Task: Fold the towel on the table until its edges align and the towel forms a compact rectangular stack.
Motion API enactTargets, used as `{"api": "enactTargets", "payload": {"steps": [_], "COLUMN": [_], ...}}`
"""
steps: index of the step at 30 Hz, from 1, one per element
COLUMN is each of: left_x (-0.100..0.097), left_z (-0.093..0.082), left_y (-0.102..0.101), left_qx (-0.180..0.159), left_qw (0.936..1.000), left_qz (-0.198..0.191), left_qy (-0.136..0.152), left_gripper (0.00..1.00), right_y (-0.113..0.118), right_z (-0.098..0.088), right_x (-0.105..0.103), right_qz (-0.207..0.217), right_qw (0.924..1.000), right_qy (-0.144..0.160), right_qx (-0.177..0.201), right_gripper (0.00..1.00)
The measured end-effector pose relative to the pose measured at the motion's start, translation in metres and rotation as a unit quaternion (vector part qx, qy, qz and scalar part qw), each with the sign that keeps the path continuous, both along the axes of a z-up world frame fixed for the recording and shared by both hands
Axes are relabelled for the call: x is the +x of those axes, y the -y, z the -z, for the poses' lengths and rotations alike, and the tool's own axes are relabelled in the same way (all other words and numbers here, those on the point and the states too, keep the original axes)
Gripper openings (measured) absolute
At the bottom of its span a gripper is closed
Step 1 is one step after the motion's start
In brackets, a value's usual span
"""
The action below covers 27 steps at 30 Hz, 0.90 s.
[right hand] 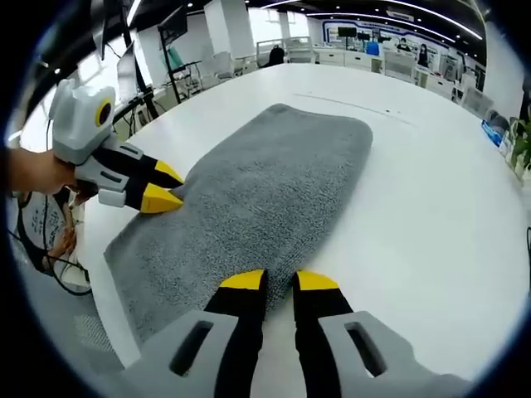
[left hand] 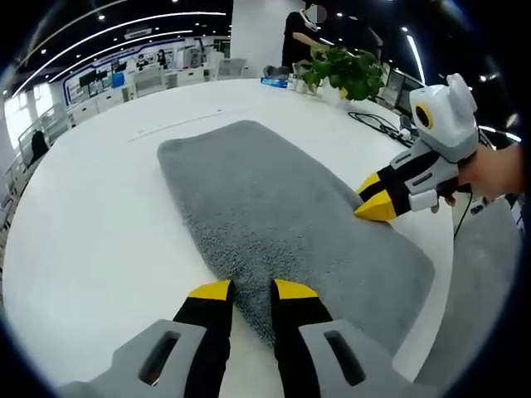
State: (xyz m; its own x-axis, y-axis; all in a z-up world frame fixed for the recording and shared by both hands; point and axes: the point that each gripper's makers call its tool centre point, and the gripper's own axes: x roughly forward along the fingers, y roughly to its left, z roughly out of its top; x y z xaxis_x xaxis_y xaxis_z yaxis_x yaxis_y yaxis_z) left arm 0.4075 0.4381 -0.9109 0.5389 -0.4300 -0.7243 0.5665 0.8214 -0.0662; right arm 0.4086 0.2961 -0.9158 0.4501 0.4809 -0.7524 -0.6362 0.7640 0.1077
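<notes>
**Grey towel flat, both tongs set at opposite long edges**

Grey and thick-piled, the towel (left hand: 282,220) lies spread as a long rounded rectangle on the white desk (left hand: 91,224), with one narrow end close to the desk's near rim. It looks like a single flat layer, or perhaps one already doubled lengthwise; the pile hides any seam, so I cannot tell which.

The left tongs (left hand: 251,289) sit at one long edge, their yellow tips straddling the towel's border with a narrow gap between the jaws. The jaws are parted, and nothing is pinched yet as far as the left gripper view shows. The right tongs (right hand: 280,280) are placed the same way at the opposite long edge, jaws slightly apart, with towel showing between the tips but not visibly clamped. In the left gripper view the right tongs (left hand: 375,205) appear from the side, tips low at the towel's edge; there the tips look close together, though the right gripper view shows the gap plainly.

My reading is that the step in hand is taking hold for a fold, not the fold itself. The next move calls for both jaws to close on the cloth's edge, deep enough to catch the full thickness. Both sides should then lift evenly and carry over so the edges meet squarely.

A potted plant (left hand: 344,70) stands at the desk's far side, well apart from the towel.
</notes>
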Motion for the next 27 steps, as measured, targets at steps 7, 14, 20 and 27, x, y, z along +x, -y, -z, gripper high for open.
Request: {"api": "enactTargets", "payload": {"steps": [7, 14, 20, 27], "left_x": [-0.001, -0.001, 0.0, 0.0], "left_z": [0.0, 0.001, 0.001, 0.002], "left_y": [0.025, 0.048, 0.064, 0.083], "left_qx": [-0.001, 0.003, 0.008, 0.017], "left_qw": [0.9999, 0.9997, 0.9995, 0.9994], "left_qz": [0.013, 0.02, 0.024, 0.02], "left_qy": [-0.008, -0.014, -0.02, -0.023], "left_gripper": [0.18, 0.19, 0.19, 0.19], "right_y": [0.024, 0.047, 0.062, 0.082], "right_z": [0.001, 0.001, 0.0, -0.001], "right_x": [0.0, -0.001, -0.001, 0.002], "right_qz": [0.003, 0.004, 0.001, -0.005], "right_qw": [1.0, 0.9999, 0.9999, 0.9998], "right_qy": [0.0, 0.005, 0.014, 0.018], "right_qx": [-0.004, -0.009, -0.007, -0.01], "right_gripper": [0.11, 0.11, 0.11, 0.11]}}
